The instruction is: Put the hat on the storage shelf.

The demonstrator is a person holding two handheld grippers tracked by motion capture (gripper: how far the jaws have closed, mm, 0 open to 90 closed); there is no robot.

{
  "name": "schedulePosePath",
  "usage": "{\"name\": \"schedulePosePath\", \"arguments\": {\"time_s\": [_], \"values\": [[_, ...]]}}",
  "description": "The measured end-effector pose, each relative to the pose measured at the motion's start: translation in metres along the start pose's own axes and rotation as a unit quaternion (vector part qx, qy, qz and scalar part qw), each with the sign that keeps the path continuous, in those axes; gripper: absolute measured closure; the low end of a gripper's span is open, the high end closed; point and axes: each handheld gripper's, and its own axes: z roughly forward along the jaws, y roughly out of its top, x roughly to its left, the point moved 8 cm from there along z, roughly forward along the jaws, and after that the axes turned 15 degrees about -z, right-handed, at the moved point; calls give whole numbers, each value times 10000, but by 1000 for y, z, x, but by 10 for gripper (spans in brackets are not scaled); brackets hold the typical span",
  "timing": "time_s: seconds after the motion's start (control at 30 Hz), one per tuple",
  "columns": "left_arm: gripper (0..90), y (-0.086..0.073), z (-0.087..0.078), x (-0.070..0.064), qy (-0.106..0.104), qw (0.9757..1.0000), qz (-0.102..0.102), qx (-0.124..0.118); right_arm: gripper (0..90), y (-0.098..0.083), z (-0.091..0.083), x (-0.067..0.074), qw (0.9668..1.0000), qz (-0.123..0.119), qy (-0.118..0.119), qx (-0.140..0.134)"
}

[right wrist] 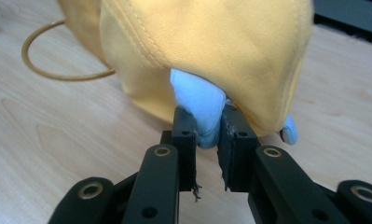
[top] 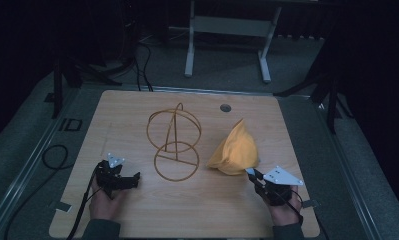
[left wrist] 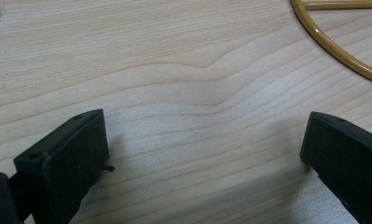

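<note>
A yellow fabric cap stands bunched into a peak at the right of the wooden table. My right gripper is at its near edge, shut on a light blue part under the cap's yellow rim. That edge is raised off the wood. A gold wire stand of rings on an upright rod stands mid-table; one ring shows behind the cap. My left gripper rests low at the left, open, with bare wood between its jaws. The stand's base ring lies just beyond it.
A round cable hole sits near the table's far edge. White desk legs stand on the floor behind. A black cable loop lies on the floor at the left. Tape tabs mark the near corners.
</note>
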Motion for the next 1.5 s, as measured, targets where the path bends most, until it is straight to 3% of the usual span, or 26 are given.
{"name": "schedulePosePath", "arguments": {"time_s": [0.5,1.03,1.13,1.23,1.4,1.5], "values": [[8,0,0,0,-5,10000,-20,-16,799,33,-18,-39,9993,-274,-178,-187],[8,0,0,0,-5,10000,-18,-5,803,62,-25,-56,9969,-736,-223,-138],[8,0,0,0,-2,10000,-10,2,802,63,-25,-54,9966,-810,-113,-102],[8,0,0,0,-3,10000,-9,0,794,64,-24,-42,9950,-971,221,-56],[8,0,0,0,-5,10000,-19,-8,767,66,-22,-23,9914,-1137,646,-65],[8,0,0,0,-5,10000,-17,-8,757,65,-21,-12,9874,-1276,938,-5]]}}
